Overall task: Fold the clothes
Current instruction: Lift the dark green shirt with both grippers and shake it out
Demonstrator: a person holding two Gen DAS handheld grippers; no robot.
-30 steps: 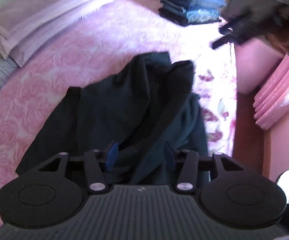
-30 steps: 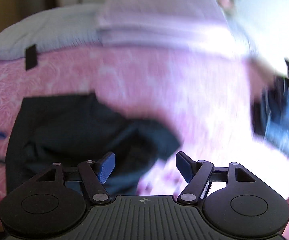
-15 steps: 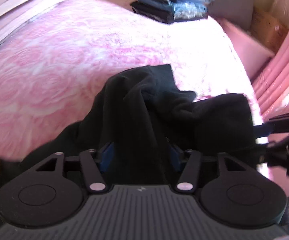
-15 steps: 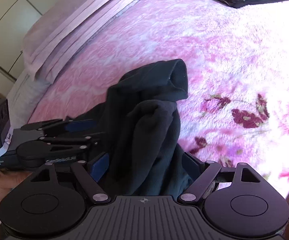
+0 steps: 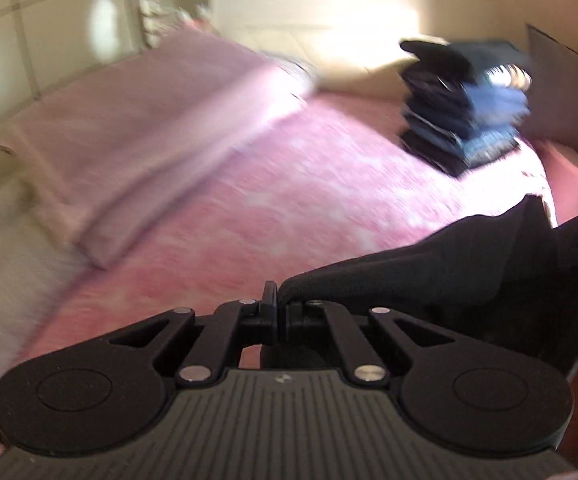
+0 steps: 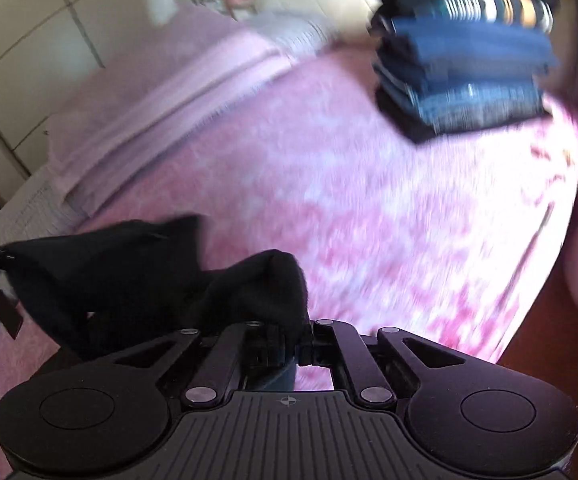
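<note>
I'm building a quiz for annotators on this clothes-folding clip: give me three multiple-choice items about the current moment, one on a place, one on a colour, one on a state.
1. Where is the stack of folded dark and blue clothes?
A. at the bed's far end
B. on the floor
C. on the pillows

2. What colour is the fuzzy bedspread?
A. green
B. pink
C. white

3. How is the left hand-held gripper?
A. wide open
B. shut on the dark soft garment
C. out of view

Answers: 1 A, it stands on the far bedspread. 2 B, pink shows throughout. 3 B, its fingers pinch the cloth edge.
</note>
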